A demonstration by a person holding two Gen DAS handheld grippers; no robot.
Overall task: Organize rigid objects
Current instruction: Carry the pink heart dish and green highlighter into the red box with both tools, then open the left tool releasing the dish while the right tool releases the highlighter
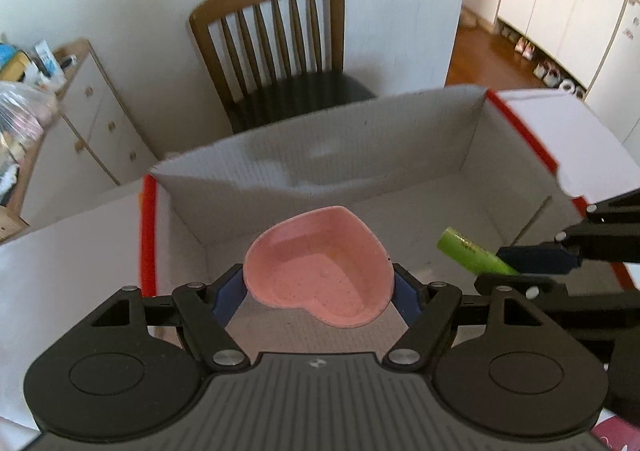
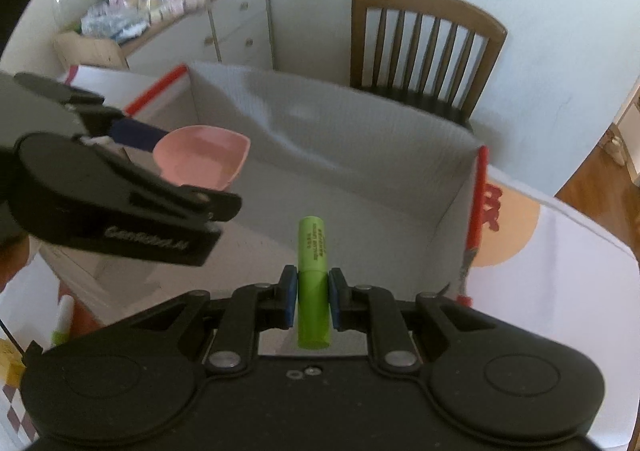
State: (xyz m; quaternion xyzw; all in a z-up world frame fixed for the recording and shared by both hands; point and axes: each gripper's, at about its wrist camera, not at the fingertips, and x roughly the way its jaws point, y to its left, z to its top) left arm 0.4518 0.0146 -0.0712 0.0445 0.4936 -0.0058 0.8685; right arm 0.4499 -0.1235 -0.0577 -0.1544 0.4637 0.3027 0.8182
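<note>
A pink heart-shaped dish (image 1: 320, 271) hangs over the open cardboard box (image 1: 280, 167), held across its width by my left gripper (image 1: 320, 293), whose blue pads press on both sides. From the right wrist view the same dish (image 2: 200, 161) shows at the left, above the box (image 2: 360, 139). My right gripper (image 2: 313, 299) is shut on a green tube-shaped marker (image 2: 313, 275) that points forward over the box floor. The left wrist view shows that marker (image 1: 472, 253) at the right, sticking out of the right gripper (image 1: 516, 271).
The box has red-edged flaps (image 1: 147, 235) folded outward on both sides. A wooden chair (image 1: 276, 51) stands behind it against a white wall. A drawer unit (image 2: 240, 23) piled with bags is at the left. Another green-and-white marker (image 2: 62, 321) lies at the lower left.
</note>
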